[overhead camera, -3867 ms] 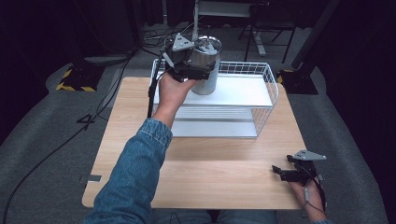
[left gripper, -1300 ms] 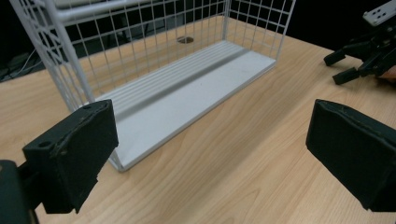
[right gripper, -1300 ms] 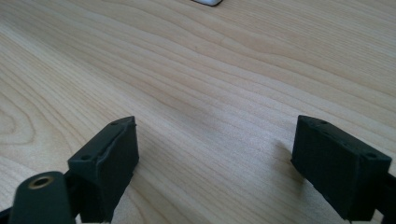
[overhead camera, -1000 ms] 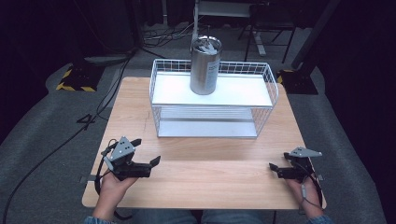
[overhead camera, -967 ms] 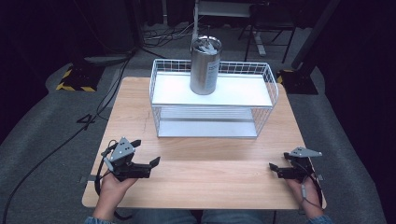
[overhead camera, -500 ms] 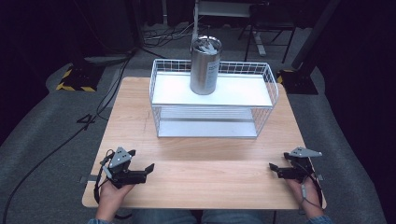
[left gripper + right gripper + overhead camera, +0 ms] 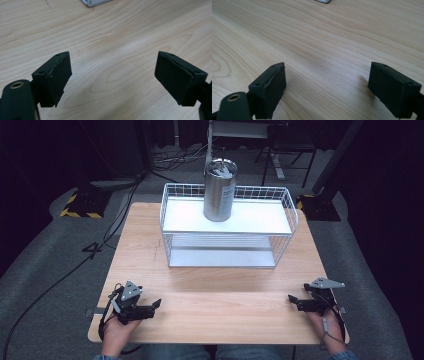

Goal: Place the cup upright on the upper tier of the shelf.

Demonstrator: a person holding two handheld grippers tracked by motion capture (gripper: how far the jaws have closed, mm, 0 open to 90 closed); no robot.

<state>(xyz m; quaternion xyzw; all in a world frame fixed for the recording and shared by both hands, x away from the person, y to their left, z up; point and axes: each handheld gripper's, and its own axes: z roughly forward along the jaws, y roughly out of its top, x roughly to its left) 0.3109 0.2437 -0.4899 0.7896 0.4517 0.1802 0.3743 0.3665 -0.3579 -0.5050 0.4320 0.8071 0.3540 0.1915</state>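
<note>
Steel cup: stood upright on the white top shelf of the wire rack, near the back rail and left of centre, so the rim around the shelf would have kept it from sliding off.
Rack: sat on the far half of the tabletop, with its lower shelf bare.
Left gripper: lay low at the near left corner of the tabletop, well apart from the cup. Its jaws stood apart with nothing but wood grain between them.
Right gripper: lay at the near right corner, pointing inward. Its jaws were likewise spread and held nothing.
Hands: each cradled its gripper at the tabletop's near edge, which read as a resting pose.
Likely stage: with the cup set on the shelf and both grippers parked clear of the rack, the placing looked finished.
Why clear: keeping both grippers near left nothing that could knock the tall cup.
</note>
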